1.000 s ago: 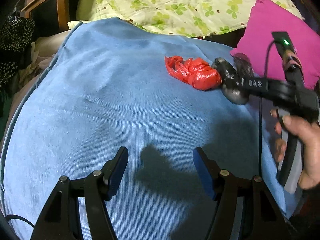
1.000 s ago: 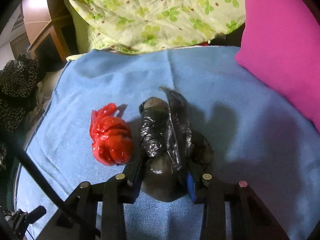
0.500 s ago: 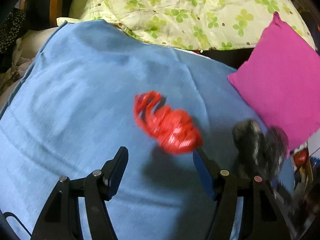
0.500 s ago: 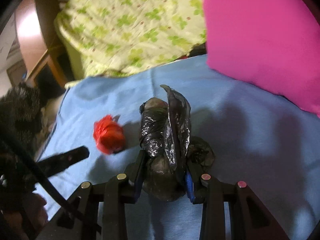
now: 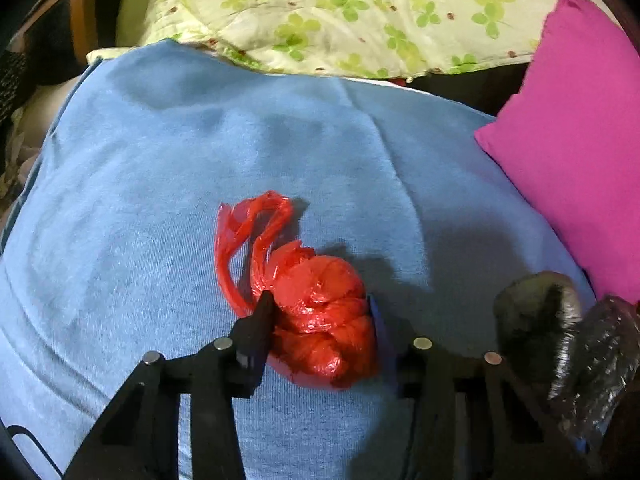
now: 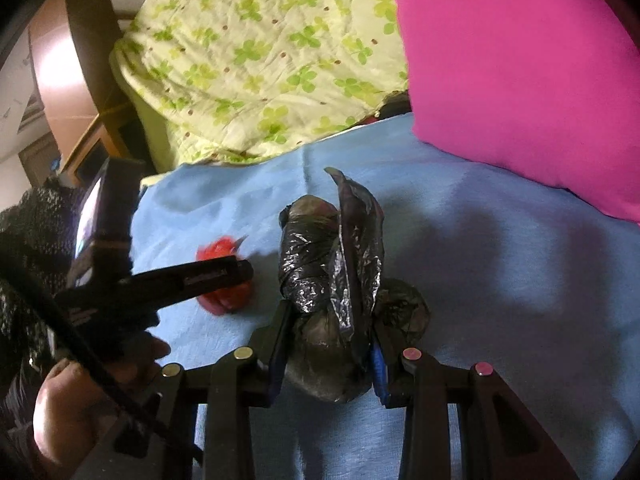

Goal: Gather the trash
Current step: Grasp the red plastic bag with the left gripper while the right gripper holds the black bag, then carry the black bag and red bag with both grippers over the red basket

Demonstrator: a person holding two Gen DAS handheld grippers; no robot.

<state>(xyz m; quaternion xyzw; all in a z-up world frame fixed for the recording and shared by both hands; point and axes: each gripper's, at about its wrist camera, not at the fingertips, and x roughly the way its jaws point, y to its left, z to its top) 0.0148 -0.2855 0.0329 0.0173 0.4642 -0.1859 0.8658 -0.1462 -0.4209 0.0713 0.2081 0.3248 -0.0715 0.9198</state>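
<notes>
Spread over the bed: a blanket [image 5: 168, 184]. At its far edge, a quilt [image 5: 320, 12]; along its right side, a cushion [image 5: 576, 128]. Near the middle of the blanket, a knotted bag [image 5: 320, 312], between the jaws of the left gripper [image 5: 320, 312]. To its right, well apart, a second crumpled bag [image 6: 332, 272], clamped in the right gripper [image 6: 328, 344]. Beyond the blanket's left edge, heaped cloth [image 5: 16, 80] and wooden furniture [image 5: 80, 12].

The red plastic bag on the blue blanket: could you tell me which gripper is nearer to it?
Left. The left gripper has just closed around the red plastic bag, pads on both sides. The right gripper, shut on the black bag, sits off to the red bag's right.
</notes>
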